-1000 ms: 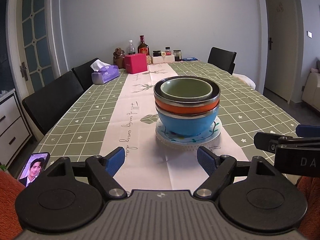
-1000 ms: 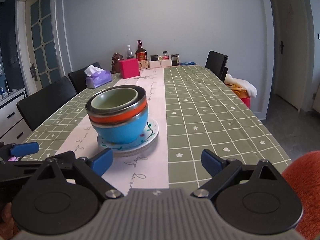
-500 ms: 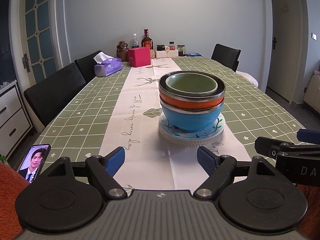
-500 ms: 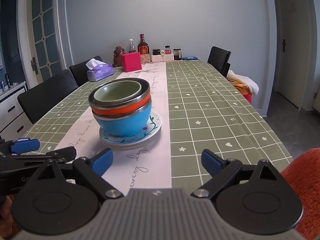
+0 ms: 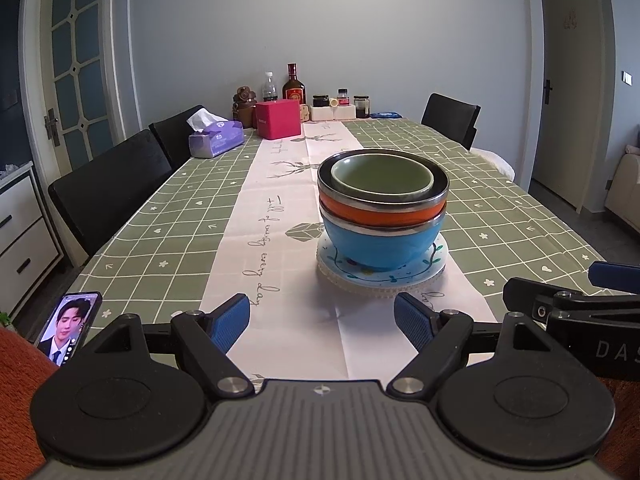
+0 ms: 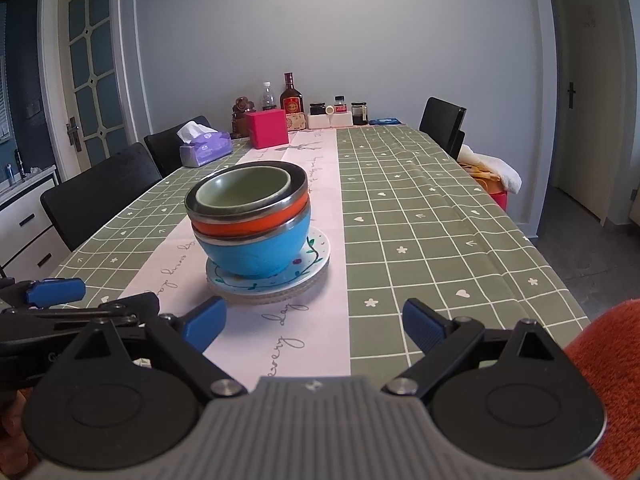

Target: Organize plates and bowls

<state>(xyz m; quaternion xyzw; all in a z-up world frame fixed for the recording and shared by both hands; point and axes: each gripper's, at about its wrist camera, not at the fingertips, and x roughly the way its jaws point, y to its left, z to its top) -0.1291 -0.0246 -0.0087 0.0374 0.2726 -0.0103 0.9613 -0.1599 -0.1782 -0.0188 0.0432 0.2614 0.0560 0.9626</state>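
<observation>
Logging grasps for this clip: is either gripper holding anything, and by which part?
Nothing is held: left gripper and right gripper are open, short of the stacked bowls.

Black gripper frames, blue-padded fingers [image 5: 228, 322], silver screws, ribbed grey housing, orange-red sleeves [image 6: 608, 344]

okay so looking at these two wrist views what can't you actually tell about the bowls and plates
- Plate count: both views show only stacked rims under the blue bowl; the plates are too thin to count.
- Orange bowl: its inside is hidden by the green bowl nested in it.
- Blue bowl's foot: hidden by its own body.
- Bottle label: too small to read.
</observation>
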